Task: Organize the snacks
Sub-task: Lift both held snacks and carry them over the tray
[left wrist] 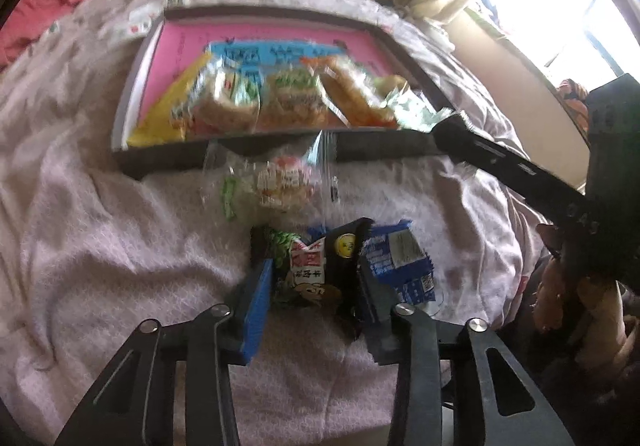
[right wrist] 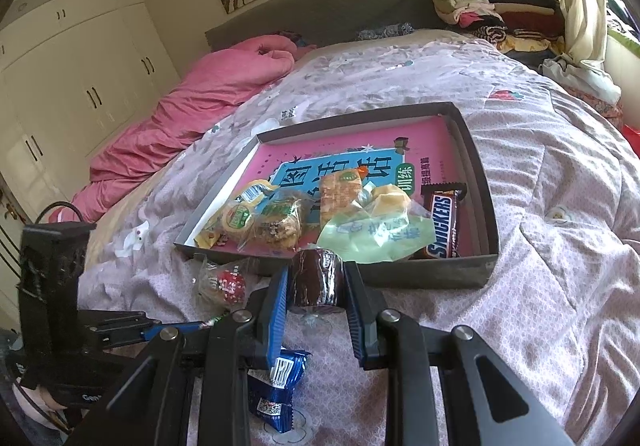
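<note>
A shallow dark box (right wrist: 486, 205) with a pink book as its floor lies on the bed and holds several wrapped snacks and a Snickers bar (right wrist: 442, 224). The box also shows in the left wrist view (left wrist: 132, 85). My right gripper (right wrist: 316, 282) is shut on a dark brown wrapped roll (right wrist: 316, 278), held just before the box's near wall. My left gripper (left wrist: 312, 274) is shut on a black snack packet (left wrist: 308, 270) above the bedspread. A blue packet (left wrist: 400, 258) lies beside it. A clear-wrapped round cake (left wrist: 276, 181) lies between the left gripper and the box.
The pale patterned bedspread (right wrist: 540, 286) is rumpled. A pink quilt (right wrist: 200, 97) lies at the far left of the bed. Folded clothes (right wrist: 492, 5) are stacked by the headboard. The right gripper's arm (left wrist: 520, 169) crosses the left wrist view at right. A blue packet (right wrist: 276, 394) lies under the right gripper.
</note>
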### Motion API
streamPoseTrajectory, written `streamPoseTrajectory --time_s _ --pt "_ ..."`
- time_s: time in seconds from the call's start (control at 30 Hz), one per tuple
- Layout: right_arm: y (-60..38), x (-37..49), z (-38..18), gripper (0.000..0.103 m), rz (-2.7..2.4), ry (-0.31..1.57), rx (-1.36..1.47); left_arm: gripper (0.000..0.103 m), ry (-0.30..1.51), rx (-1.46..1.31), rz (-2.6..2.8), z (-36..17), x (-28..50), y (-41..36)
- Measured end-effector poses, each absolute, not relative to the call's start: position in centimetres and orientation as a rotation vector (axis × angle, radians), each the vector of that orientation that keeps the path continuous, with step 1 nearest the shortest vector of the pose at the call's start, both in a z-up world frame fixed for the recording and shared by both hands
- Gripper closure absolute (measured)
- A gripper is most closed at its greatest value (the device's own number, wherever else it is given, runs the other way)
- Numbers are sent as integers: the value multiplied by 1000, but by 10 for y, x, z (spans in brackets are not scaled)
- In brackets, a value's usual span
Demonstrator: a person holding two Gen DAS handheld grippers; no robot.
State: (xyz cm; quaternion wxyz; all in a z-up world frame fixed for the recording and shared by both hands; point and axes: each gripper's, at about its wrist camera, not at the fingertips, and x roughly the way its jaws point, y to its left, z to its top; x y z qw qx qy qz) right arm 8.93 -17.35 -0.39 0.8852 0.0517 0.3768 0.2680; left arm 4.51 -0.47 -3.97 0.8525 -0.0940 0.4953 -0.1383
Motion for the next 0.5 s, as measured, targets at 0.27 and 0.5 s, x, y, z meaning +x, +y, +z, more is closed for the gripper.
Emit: streamPoseTrajectory --time_s 0.27,0.5 --pt "-176 87 3 76 566 753 122 71 1007 -181 -290 -11 38 -2" --pt "-180 86 7 76 569 735 143 72 966 -193 -301 11 33 -2"
